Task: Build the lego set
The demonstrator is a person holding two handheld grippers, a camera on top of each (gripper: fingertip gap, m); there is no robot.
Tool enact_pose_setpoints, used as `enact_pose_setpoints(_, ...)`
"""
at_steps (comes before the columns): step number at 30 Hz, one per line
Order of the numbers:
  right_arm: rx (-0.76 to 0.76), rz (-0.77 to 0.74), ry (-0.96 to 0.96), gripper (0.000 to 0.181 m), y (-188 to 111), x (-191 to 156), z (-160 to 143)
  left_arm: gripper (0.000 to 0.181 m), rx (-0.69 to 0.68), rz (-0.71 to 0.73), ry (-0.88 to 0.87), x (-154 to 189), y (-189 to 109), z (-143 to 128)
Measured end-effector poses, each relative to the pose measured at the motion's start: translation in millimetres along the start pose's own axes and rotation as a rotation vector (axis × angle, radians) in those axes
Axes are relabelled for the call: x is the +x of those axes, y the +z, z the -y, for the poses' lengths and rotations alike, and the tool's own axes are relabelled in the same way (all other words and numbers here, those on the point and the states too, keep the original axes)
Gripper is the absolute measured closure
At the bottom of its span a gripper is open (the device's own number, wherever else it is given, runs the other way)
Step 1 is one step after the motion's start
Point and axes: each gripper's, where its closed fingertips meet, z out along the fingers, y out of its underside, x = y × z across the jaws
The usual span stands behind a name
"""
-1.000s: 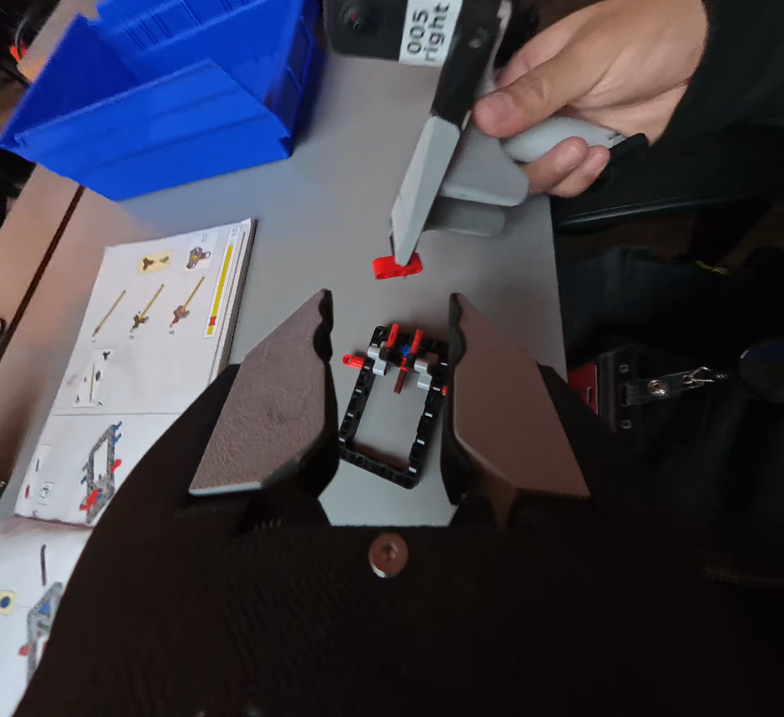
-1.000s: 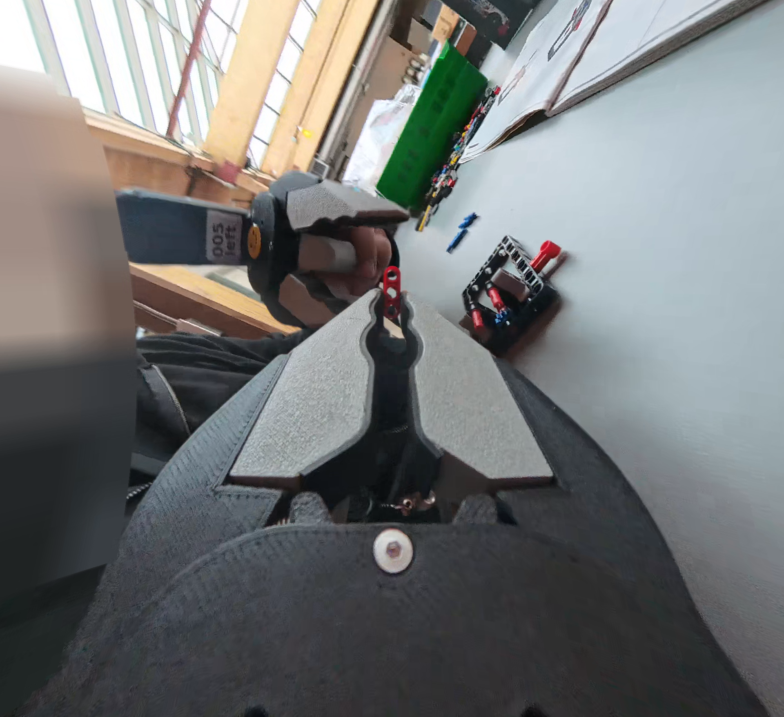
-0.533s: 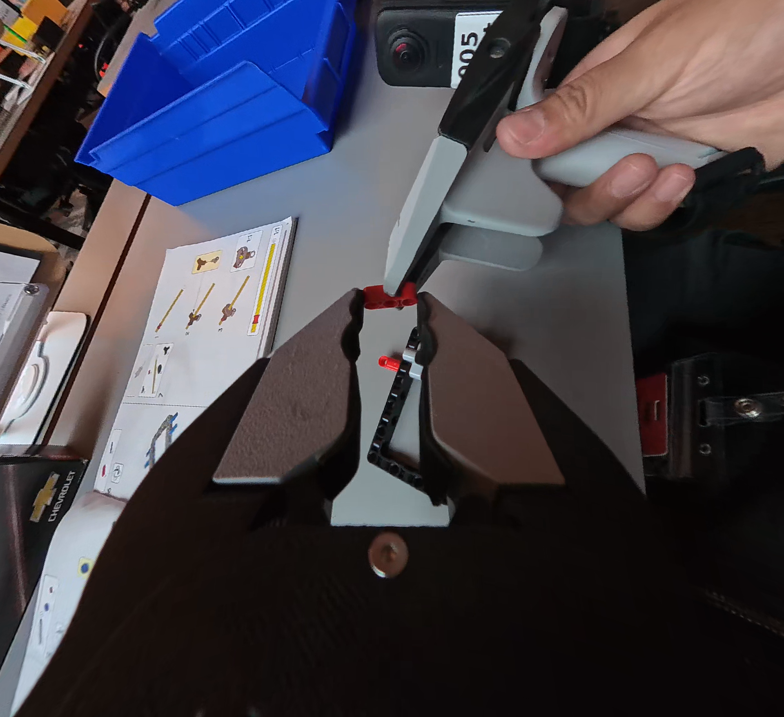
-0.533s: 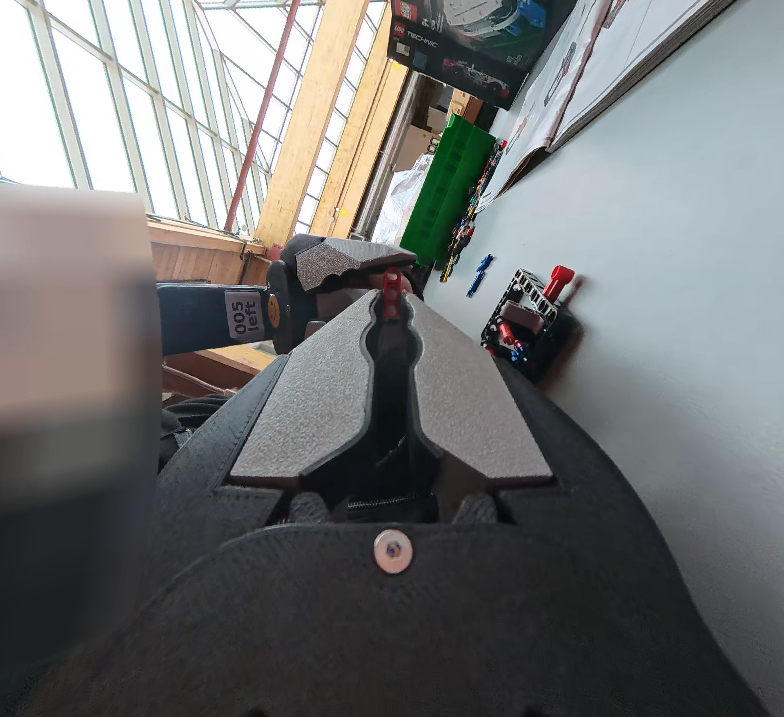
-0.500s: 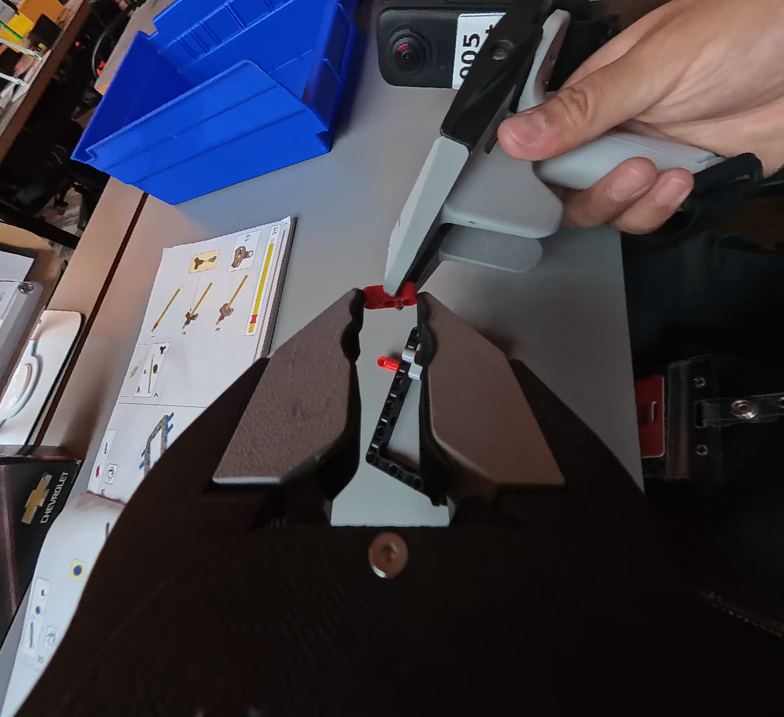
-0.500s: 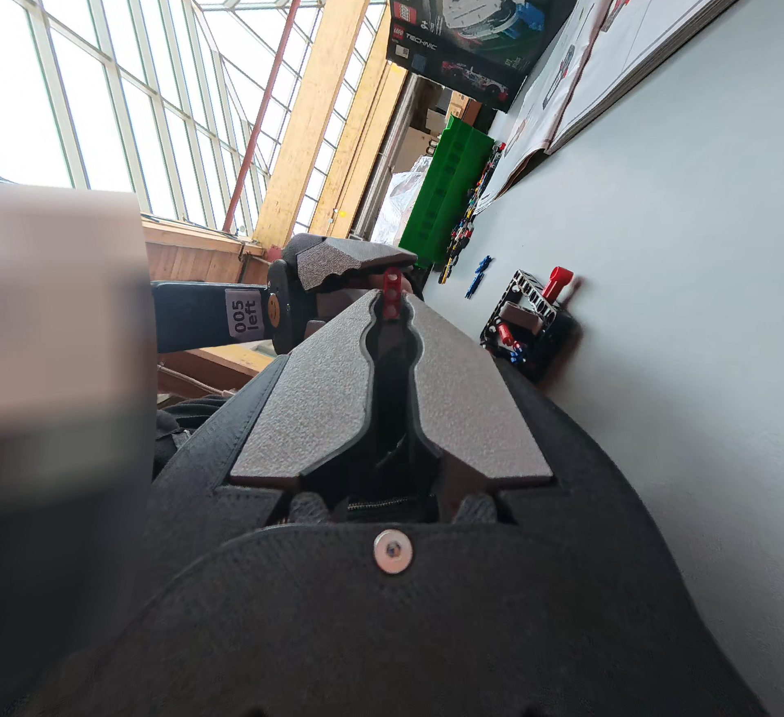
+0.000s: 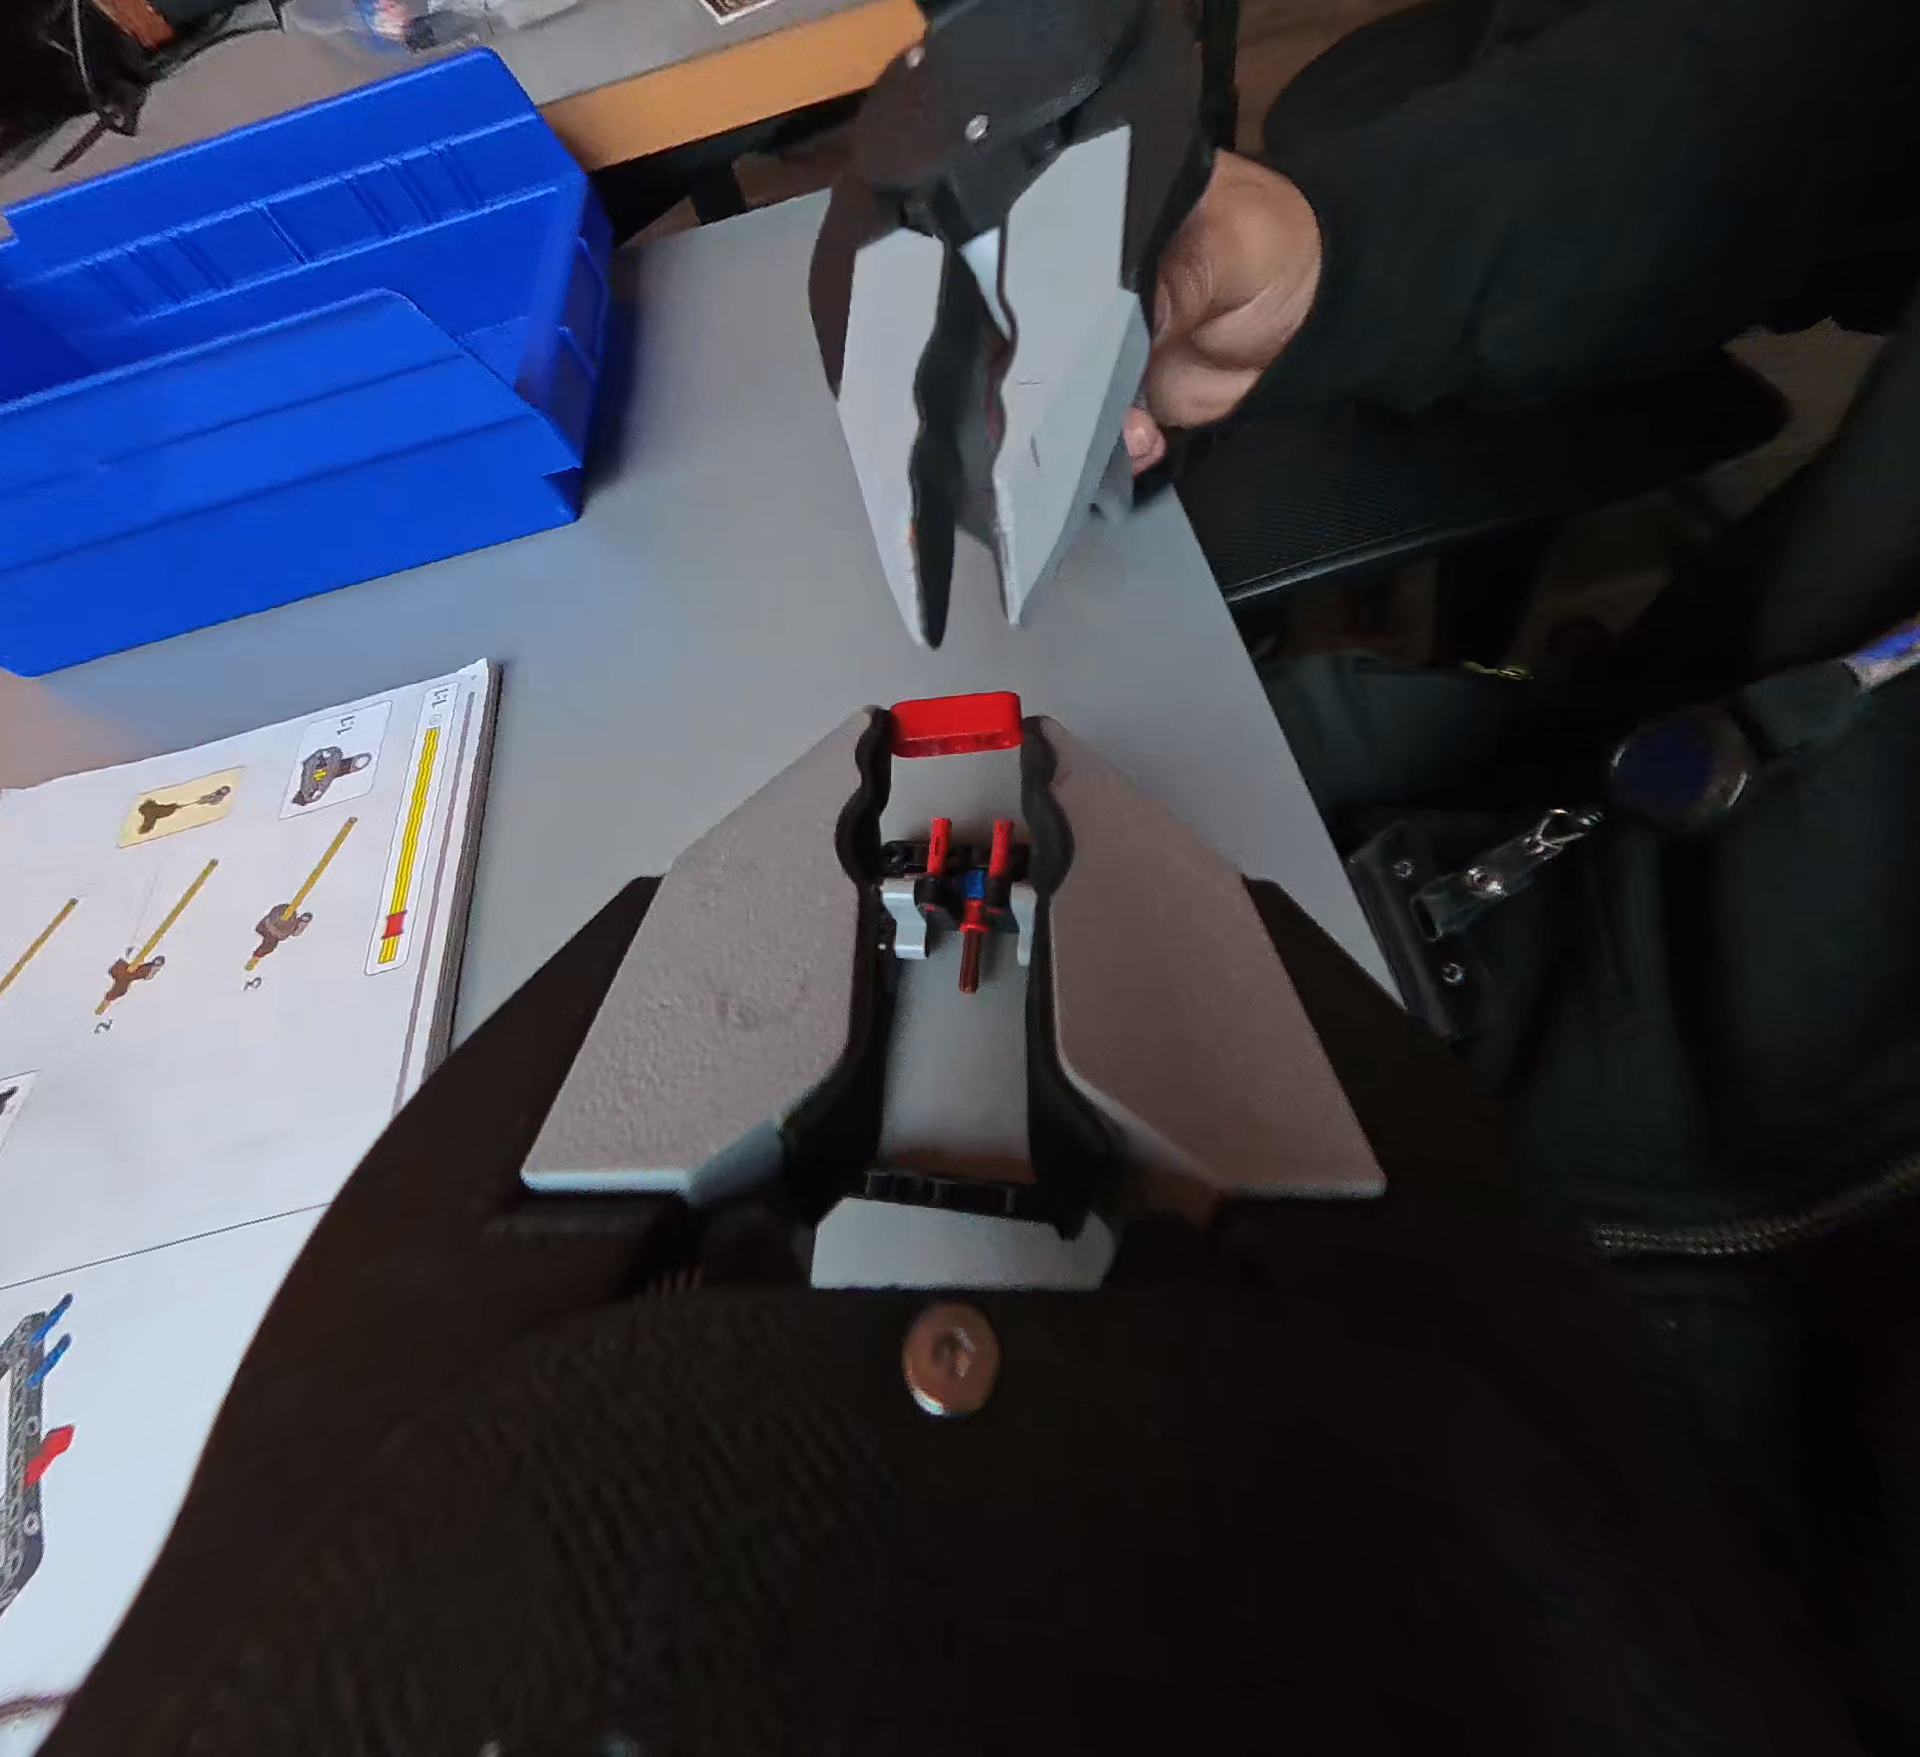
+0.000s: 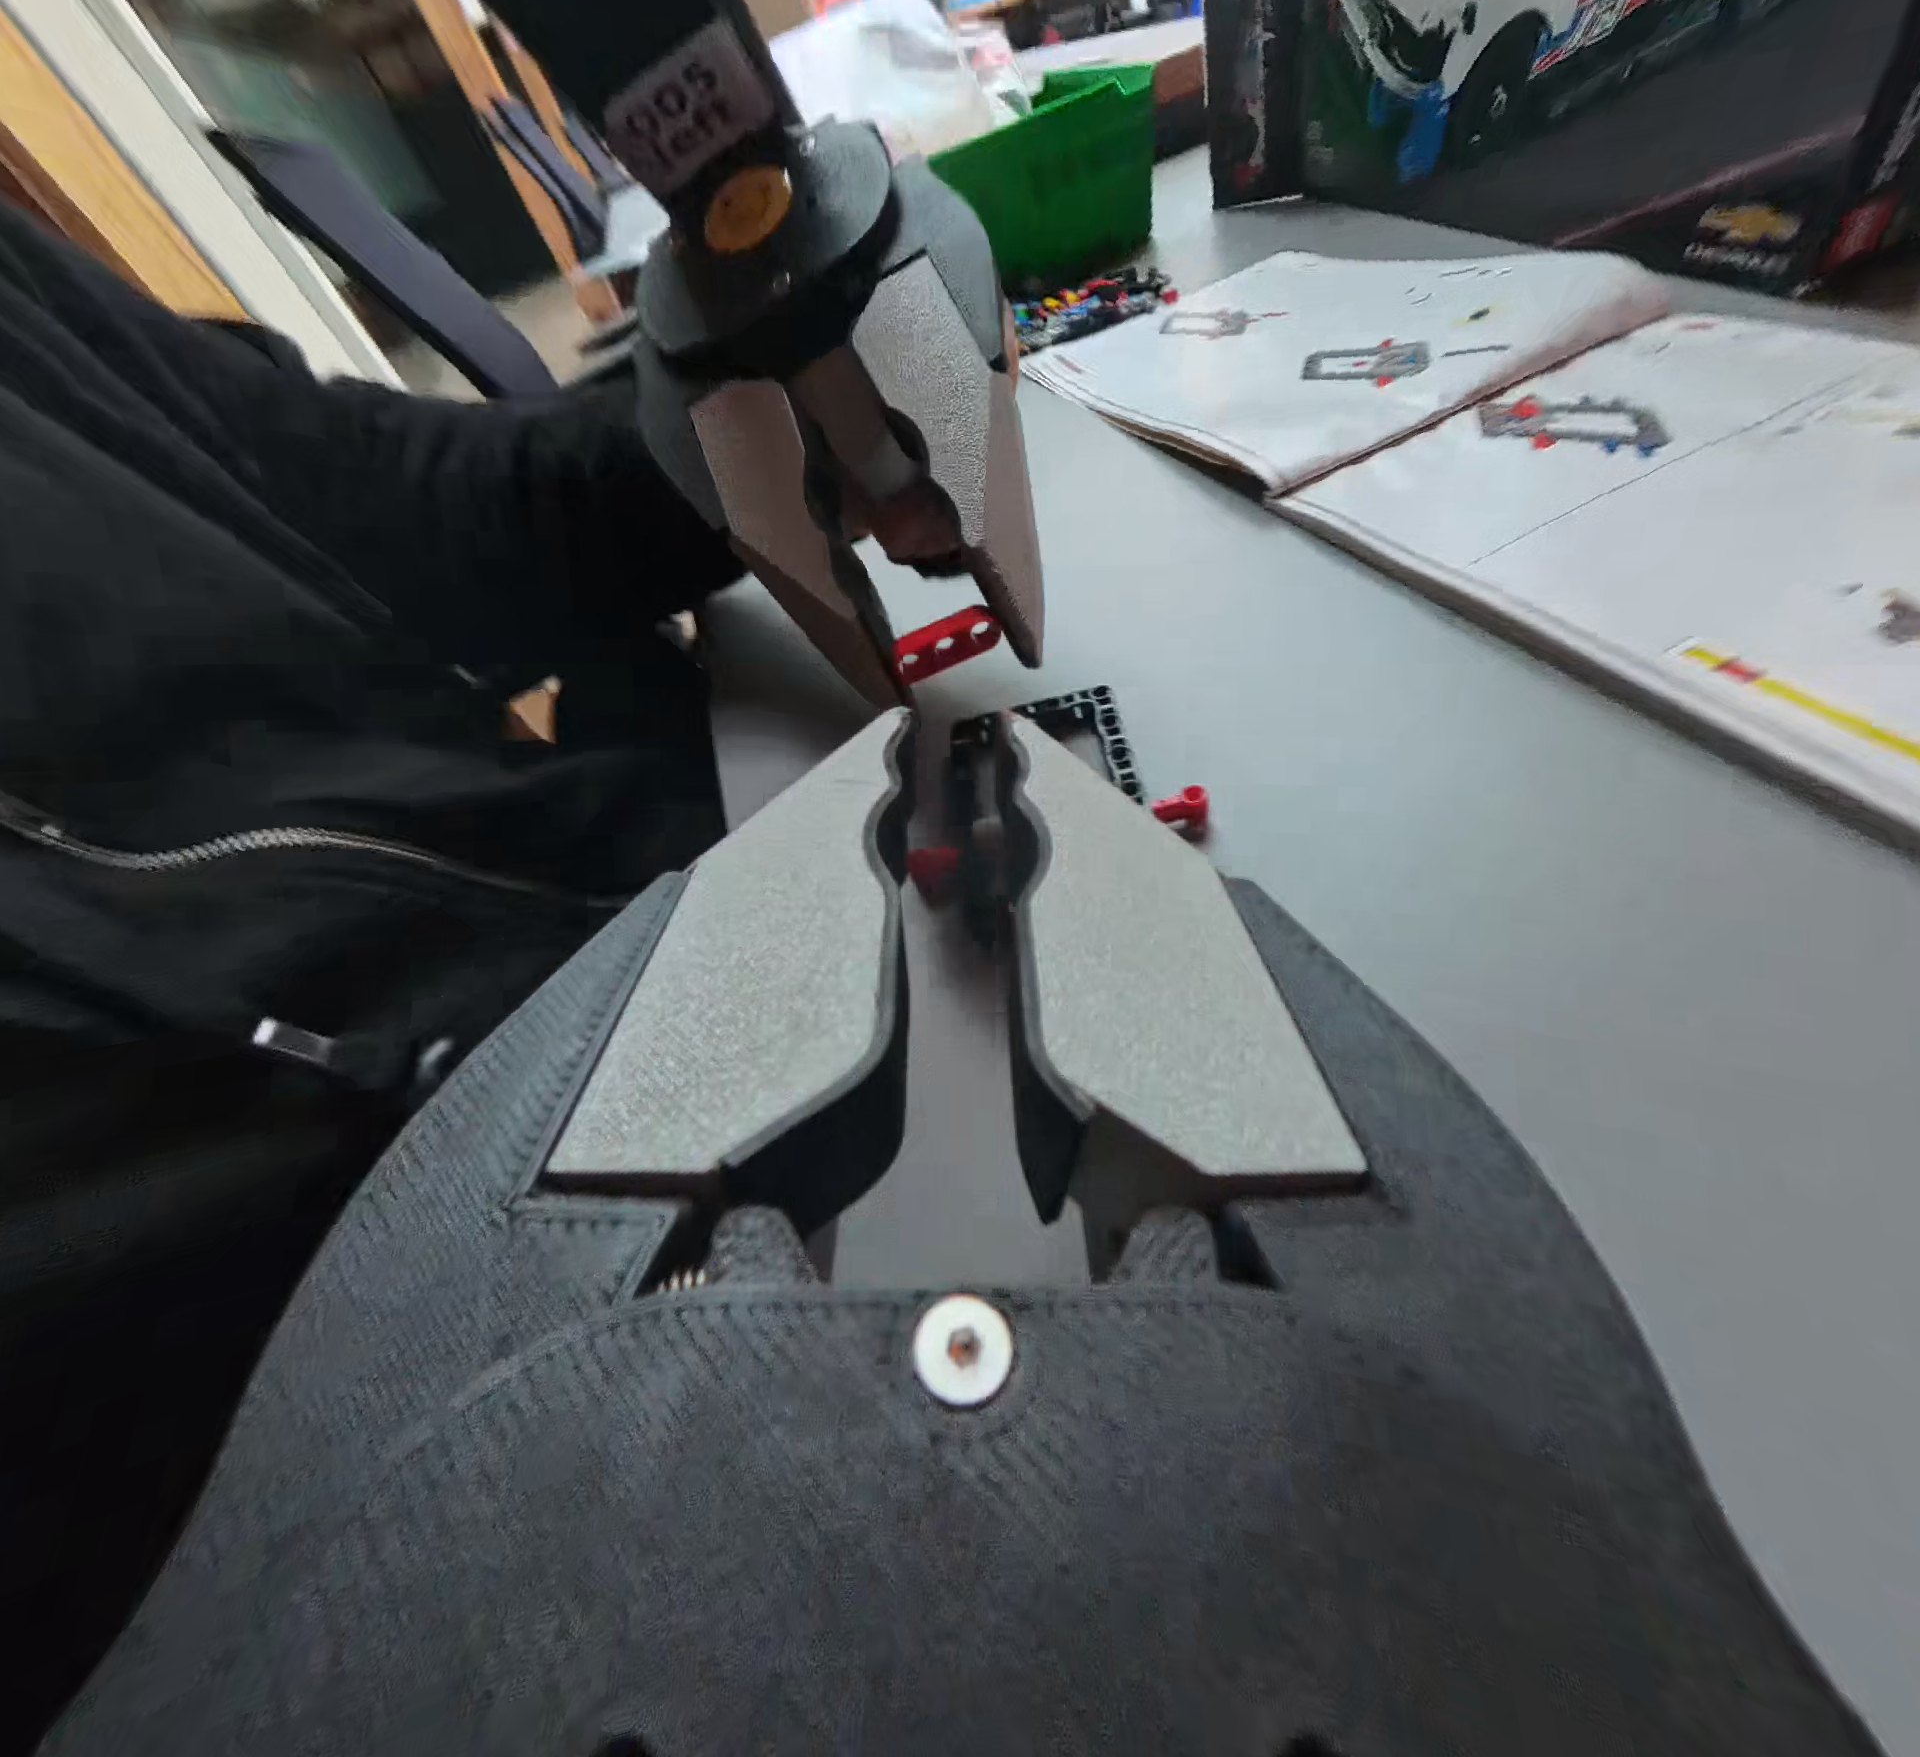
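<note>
- While the left gripper (image 7: 954, 733) pinches a short red beam (image 7: 956, 723) by its ends above the black frame assembly (image 7: 961, 892) near the bench's right edge, the right gripper (image 8: 956, 720) hovers empty, fingers narrowly apart.
- Risk: that end-on pinch looks slight, so the beam could twist loose during fitting.

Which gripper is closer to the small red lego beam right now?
Left. The left gripper holds the red beam between its fingertips; the right gripper hovers just beyond it, not touching, fingers slightly apart and empty.
</note>
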Motion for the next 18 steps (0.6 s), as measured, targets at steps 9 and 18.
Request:
enact_pose_setpoints(9,0.015,0.090,0.245,0.172,3.5,2.9,-0.7,0.159,-0.075,0.108,0.217,2.1,14.9,-13.5)
enact_pose_setpoints(18,-0.008,0.120,0.556,0.176,7.5,9.3,-14.8,0.159,-0.091,0.139,0.249,2.1,26.4,-11.6)
